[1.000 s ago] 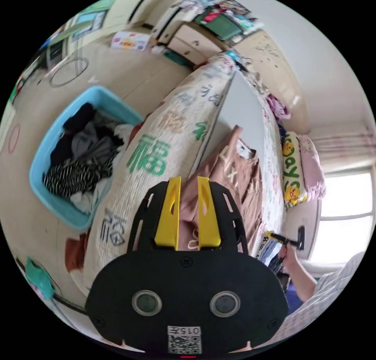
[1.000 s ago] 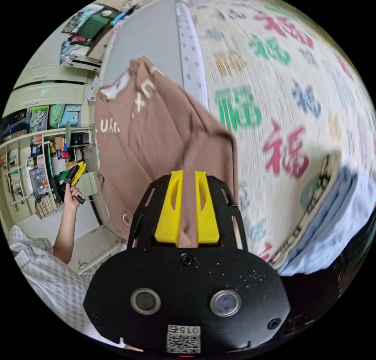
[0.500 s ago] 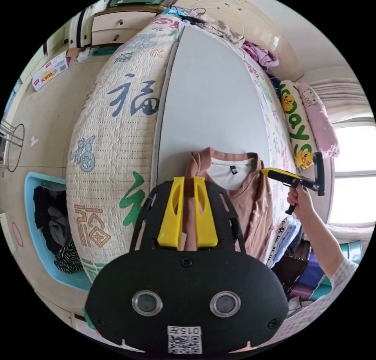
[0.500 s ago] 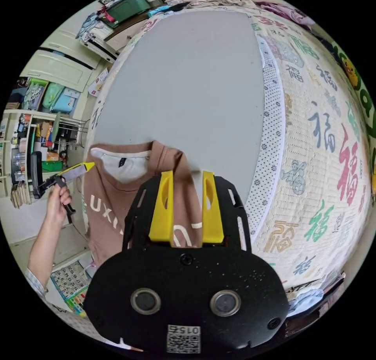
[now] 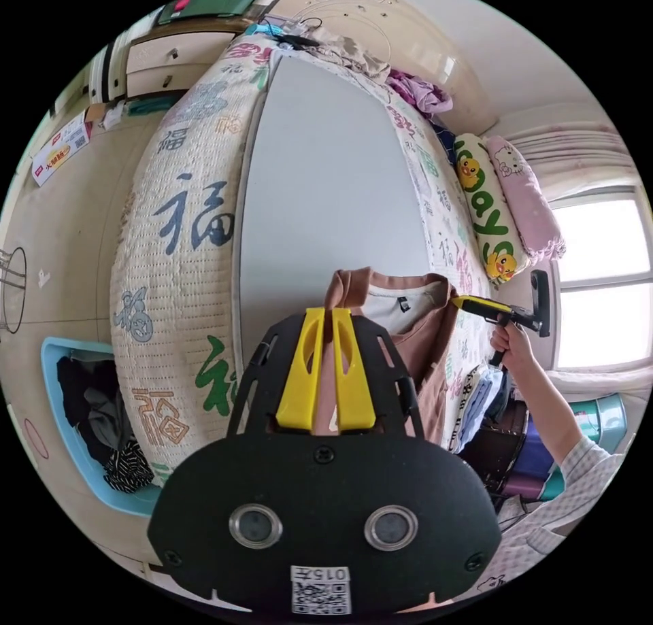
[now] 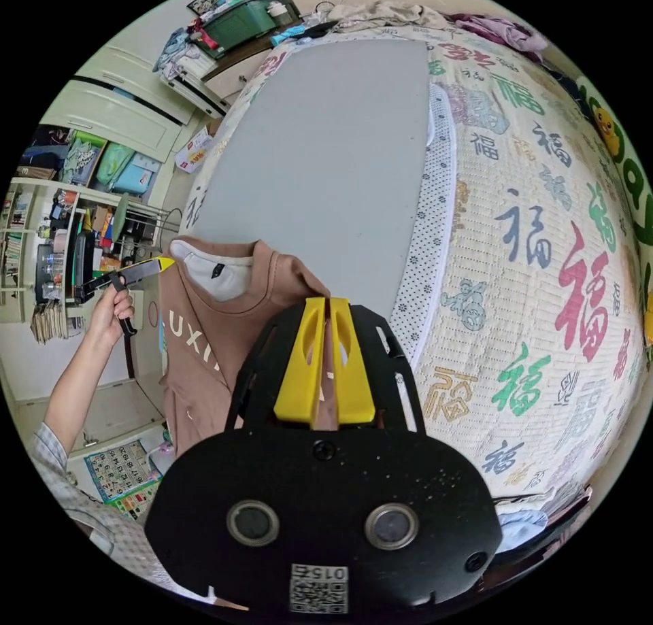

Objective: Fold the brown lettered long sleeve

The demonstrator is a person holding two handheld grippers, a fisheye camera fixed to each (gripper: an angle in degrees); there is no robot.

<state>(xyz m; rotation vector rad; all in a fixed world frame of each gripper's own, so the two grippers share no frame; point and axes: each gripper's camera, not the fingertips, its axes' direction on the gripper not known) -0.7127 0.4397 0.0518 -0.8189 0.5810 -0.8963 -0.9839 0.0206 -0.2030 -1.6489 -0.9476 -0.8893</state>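
Both grippers, left (image 5: 326, 315) and right (image 6: 329, 307), clamp the brown lettered long sleeve (image 6: 218, 339) hanging over the grey mat's (image 6: 340, 156) near edge; blue laundry basket (image 5: 54, 407) at 9 o'clock on the floor

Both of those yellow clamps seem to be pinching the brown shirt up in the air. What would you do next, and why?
Probably lower it flat onto the grey mat. Each hand-held gripper, left and right, is shut on a shoulder of the shirt, which hangs over the bed's edge, not yet spread for folding.
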